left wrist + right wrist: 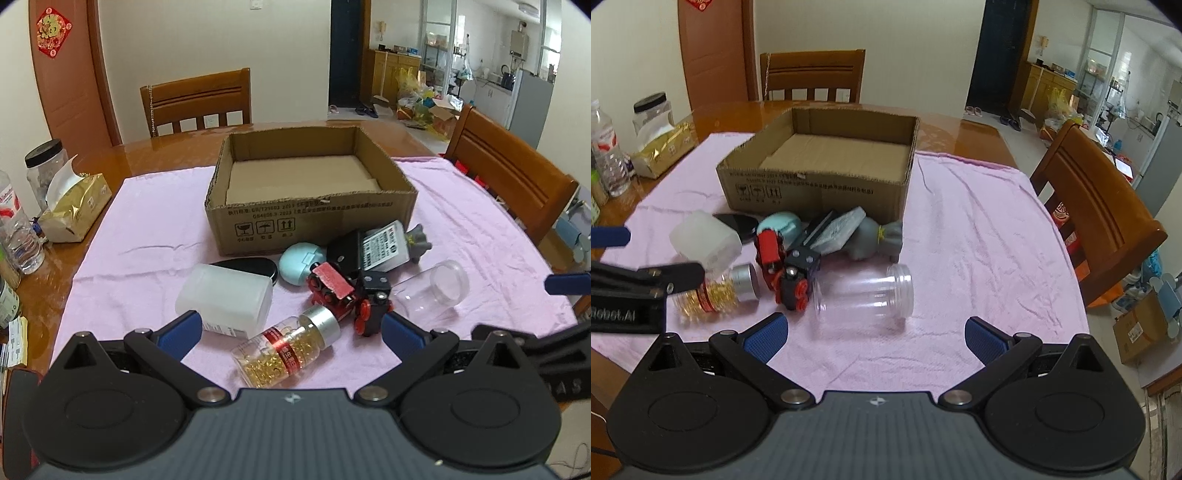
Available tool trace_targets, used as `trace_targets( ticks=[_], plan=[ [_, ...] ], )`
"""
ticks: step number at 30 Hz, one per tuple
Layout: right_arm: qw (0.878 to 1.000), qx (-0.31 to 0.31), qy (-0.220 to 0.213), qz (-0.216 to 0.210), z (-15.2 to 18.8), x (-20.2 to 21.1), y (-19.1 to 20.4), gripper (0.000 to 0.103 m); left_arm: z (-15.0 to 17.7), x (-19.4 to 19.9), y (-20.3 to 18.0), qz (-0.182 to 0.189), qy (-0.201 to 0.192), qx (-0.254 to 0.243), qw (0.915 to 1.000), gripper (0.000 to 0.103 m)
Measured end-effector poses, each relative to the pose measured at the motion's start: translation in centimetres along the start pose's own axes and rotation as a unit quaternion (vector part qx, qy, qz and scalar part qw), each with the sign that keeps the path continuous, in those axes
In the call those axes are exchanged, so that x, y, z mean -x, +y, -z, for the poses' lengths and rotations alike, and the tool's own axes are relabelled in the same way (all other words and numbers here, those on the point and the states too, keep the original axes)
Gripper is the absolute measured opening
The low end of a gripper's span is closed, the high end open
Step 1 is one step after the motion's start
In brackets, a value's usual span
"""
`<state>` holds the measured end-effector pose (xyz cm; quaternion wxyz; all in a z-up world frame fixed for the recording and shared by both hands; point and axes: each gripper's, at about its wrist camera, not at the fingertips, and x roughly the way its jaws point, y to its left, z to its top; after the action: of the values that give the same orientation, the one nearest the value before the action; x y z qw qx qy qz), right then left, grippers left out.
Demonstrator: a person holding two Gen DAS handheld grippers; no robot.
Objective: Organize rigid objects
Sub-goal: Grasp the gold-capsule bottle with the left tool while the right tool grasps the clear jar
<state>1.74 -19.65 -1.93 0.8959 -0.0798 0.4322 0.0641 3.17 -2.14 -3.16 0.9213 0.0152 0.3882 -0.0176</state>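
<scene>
Left wrist: left gripper (291, 330) spread wide, empty, over capsule bottle (286, 349); right gripper (875, 332) likewise, holding nothing.

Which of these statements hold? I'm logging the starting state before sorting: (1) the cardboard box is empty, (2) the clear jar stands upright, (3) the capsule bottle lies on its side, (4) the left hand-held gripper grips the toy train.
1. The cardboard box is empty: true.
2. The clear jar stands upright: false; it lies on its side on the pink cloth.
3. The capsule bottle lies on its side: true.
4. The left hand-held gripper grips the toy train: false; its jaws are open and hold nothing. The right hand-held gripper is open too.
</scene>
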Motion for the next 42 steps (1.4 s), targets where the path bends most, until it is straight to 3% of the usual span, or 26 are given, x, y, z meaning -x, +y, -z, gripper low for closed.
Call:
trace_targets(
  ticks=[14,25,31,42],
  plan=[
    [0.999,0.018,0.035,-0.011,2.1,-2.4,-0.3,0.103,-0.1,-7.5,-0.4,-0.037,0.026,0.003,0.9990,0.102],
    [0.999,0.014,0.047,-0.020,1.9,-3.7,-0.5,0.103,2.4,-6.0,1.1,-0.067,0.046,-0.002,0.9967,0.102],
    [0.997,0.029,0.059,-0.033,2.4,-5.0,0.0,0.103,4.6,-5.8,3.0,-0.083,0.079,0.012,0.9933,0.102],
    [0.993,0.066,0.091,-0.043,2.8,-6.7,0.4,0.103,4.4,-6.6,6.3,-0.112,0.104,0.031,0.9878,0.102]
  ],
)
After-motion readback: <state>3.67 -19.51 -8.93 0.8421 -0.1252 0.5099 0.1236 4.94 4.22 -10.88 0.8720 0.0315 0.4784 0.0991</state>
